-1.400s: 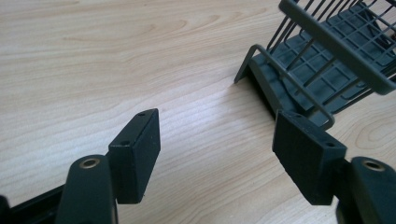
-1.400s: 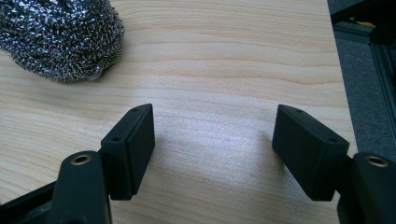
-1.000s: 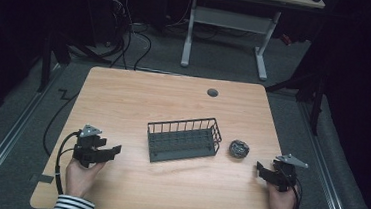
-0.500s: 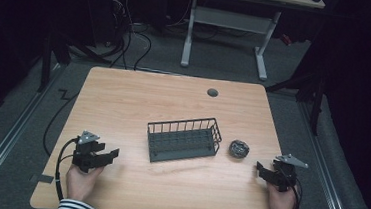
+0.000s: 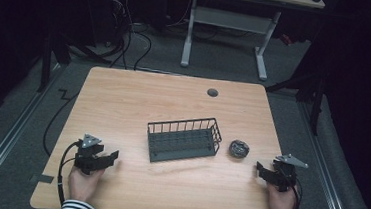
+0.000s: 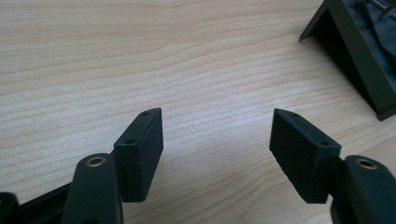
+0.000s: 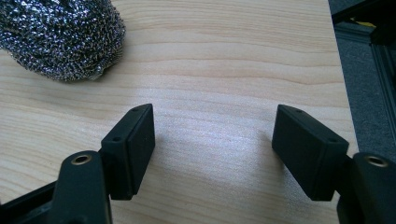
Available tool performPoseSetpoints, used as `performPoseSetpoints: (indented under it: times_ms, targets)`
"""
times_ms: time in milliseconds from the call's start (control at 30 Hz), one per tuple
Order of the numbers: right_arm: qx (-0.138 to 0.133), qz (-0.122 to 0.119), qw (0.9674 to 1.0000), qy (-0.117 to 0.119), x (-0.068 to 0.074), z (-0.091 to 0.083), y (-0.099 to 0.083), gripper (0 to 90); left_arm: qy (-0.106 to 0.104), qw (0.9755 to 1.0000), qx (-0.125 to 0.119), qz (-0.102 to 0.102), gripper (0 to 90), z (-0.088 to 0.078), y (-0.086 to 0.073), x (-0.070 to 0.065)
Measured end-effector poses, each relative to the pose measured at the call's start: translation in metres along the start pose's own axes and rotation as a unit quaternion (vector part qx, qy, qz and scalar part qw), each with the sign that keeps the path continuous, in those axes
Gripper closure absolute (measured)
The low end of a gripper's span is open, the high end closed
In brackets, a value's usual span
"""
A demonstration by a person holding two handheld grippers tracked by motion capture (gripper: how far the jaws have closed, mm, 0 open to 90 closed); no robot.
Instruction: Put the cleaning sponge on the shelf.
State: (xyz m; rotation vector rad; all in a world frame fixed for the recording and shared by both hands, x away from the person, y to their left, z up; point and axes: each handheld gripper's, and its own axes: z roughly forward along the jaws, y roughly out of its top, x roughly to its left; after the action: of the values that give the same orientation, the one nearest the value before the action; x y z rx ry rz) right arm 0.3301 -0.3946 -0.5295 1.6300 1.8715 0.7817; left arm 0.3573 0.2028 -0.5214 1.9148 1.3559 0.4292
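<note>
Right gripper view has the steel scourer (image 7: 60, 37) lying on the desk (image 7: 224, 93) ahead of the right claw (image 7: 212, 140), off to its left, untouched. That claw's jaws are spread and empty, near the desk's right edge, front corner.

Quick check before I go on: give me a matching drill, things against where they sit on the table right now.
Things:
1. basket
2. scourer
3. left gripper
4. right gripper

Places:
A. near the table's front right corner, open, nothing between its fingers
B. middle of the table
C. near the front left corner, open, nothing between its fingers
D. just right of the basket, apart from it

Pairs: 1-B, 2-D, 3-C, 4-A
</note>
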Motion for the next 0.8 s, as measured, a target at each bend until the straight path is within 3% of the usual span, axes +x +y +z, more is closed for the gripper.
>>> performPoseSetpoints:
  times_ms: [500, 800]
  targets:
    - [0.000, 0.000, 1.0000, 0.000, 0.000, 0.000, 0.000, 30.3, 0.047, 0.9987, -0.001, 0.022, 34.2, 0.008, -0.001, 0.001]
    - [0.000, 0.001, 1.0000, 0.000, 0.000, 0.000, 0.000, 30.3, 0.059, 0.9979, 0.003, 0.028, 33.9, 0.015, -0.002, 0.001]
